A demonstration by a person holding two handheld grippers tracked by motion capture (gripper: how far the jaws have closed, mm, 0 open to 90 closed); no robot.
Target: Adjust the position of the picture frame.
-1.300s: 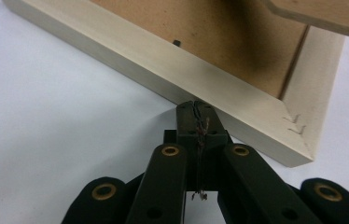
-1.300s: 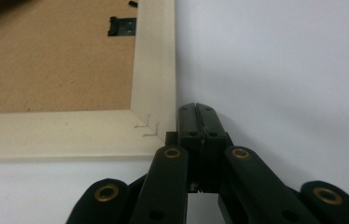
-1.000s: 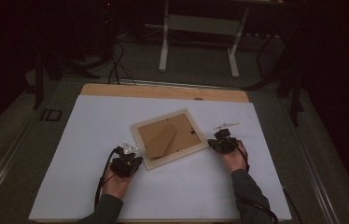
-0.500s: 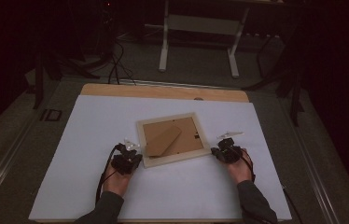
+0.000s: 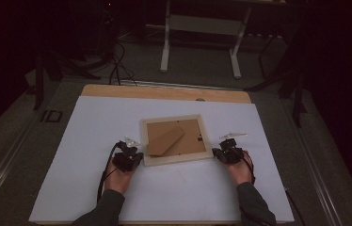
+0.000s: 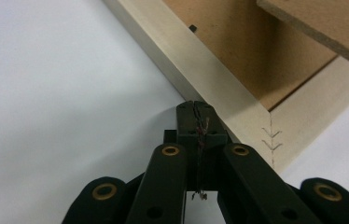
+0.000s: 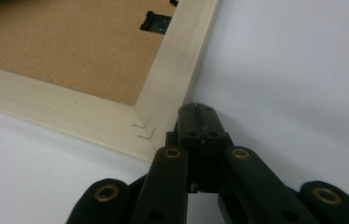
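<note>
- While we look down from the high view, a pale wooden picture frame lies face down near the middle of the white sheet that covers the tabletop, its brown fibreboard back turned up.
- On that back we see a brown fibreboard easel stand, lying slantwise across the left half of the panel.
- We find the left claw just at the frame's near left corner, held in the person's left hand.
- Through the left gripper view we see the left claw clenched, its two black jaws pressed together with nothing between them, the tip touching or all but touching the frame's outer edge just short of the stapled mitre joint.
- We find the right claw at the frame's near right corner, held in the person's right hand.
- Through the right gripper view the right claw is likewise clenched and empty, its tip set against the outer side of the frame rail beside the stapled corner joint.
- Along the inner edge of the right rail we make out a small black metal hanger clip on the backing.
- Both claws sit outside the frame, one at each near corner, with the frame between them.
</note>
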